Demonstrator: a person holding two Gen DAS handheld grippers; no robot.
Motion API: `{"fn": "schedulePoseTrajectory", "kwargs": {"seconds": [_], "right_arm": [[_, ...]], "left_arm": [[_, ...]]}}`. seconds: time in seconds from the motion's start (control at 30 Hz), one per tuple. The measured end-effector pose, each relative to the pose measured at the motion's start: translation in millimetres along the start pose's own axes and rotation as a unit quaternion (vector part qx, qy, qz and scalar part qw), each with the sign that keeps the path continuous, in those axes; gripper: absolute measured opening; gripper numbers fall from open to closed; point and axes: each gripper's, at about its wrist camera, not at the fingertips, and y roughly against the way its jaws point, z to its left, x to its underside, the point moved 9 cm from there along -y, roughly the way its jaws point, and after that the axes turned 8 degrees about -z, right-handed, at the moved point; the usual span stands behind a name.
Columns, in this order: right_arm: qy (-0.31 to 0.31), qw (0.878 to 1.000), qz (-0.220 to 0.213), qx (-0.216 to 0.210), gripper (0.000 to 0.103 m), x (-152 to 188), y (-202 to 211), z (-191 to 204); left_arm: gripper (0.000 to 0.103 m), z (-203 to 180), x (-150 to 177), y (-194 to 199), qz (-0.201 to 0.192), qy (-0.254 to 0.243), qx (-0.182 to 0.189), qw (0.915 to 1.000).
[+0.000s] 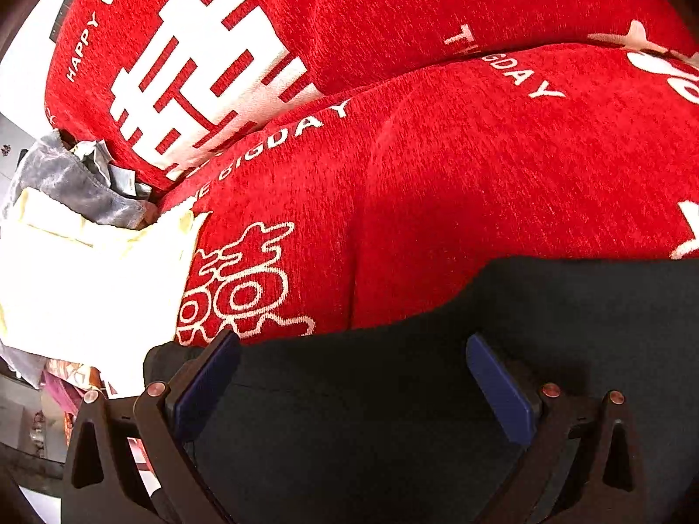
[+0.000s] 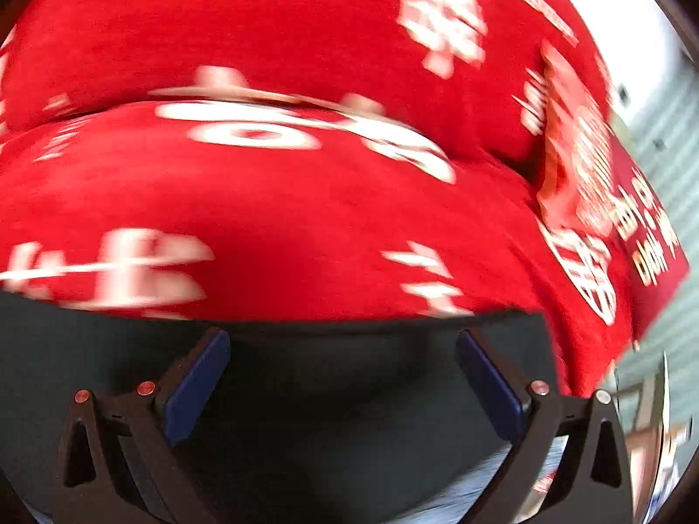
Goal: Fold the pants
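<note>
Black pants (image 1: 437, 393) lie flat on the red sofa cover (image 1: 437, 174), at its front edge. Both my grippers hang over the pants, left gripper (image 1: 349, 358) and right gripper (image 2: 343, 349) spread wide, holding nothing. I should lower onto one edge, pinch all layers, then fold evenly

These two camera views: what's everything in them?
pants: one, black, spread flat on the sofa's seat, under both grippers
sofa cover: one, red with white lettering, over seat and backrest
cloth: one, pale cream, at the sofa's left end
garment: one, grey, crumpled behind the cream cloth
left gripper: one, black with blue pads, open above the pants
right gripper: one, black with blue pads, open above the pants
</note>
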Motion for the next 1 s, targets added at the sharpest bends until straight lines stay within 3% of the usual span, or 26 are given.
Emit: {"fn": "schedulePoseTrajectory", "kwargs": {"seconds": [0.17,0.3,0.4,0.5,0.6,0.7,0.83,0.87,0.93,1.0], "right_arm": [[-0.099,0.994,0.045,0.007,0.103,13.5,-39.6,-79.7],[-0.113,0.992,0.046,0.022,0.103,15.5,-18.4,-85.4],[-0.070,0.997,-0.002,-0.021,0.103,13.5,33.6,-37.5],[0.000,0.994,-0.043,-0.096,0.103,25.4,98.2,42.8],[0.068,0.980,-0.078,-0.172,0.103,41.5,157.6,131.6],[0.086,0.964,-0.078,-0.238,0.103,60.6,193.9,195.4],[0.114,0.962,-0.067,-0.240,0.103,79.3,198.5,233.7],[0.118,0.962,-0.063,-0.236,0.103,81.8,193.8,234.5],[0.127,0.972,-0.054,-0.191,0.103,85.3,174.2,216.8],[0.103,0.977,-0.036,-0.181,0.103,86.0,158.2,194.4]], "left_arm": [[0.103,-1.5,0.4,-1.1,0.008,0.002,-0.006,0.9999],[0.103,7.9,7.4,13.0,0.003,-0.003,0.004,1.0000],[0.103,30.4,32.1,36.2,-0.023,0.013,0.011,0.9996],[0.103,39.2,63.9,63.9,-0.058,-0.018,-0.009,0.9981],[0.103,27.8,89.5,87.1,-0.083,-0.043,0.025,0.9953],[0.103,21.8,105.6,90.2,-0.067,-0.025,0.066,0.9952],[0.103,11.2,112.9,85.1,-0.055,-0.023,0.086,0.9945],[0.103,9.5,114.4,79.9,-0.052,-0.031,0.069,0.9958],[0.103,13.5,117.6,70.8,-0.049,-0.033,0.044,0.9973],[0.103,25.1,119.7,65.6,-0.039,-0.011,0.039,0.9984]]}}
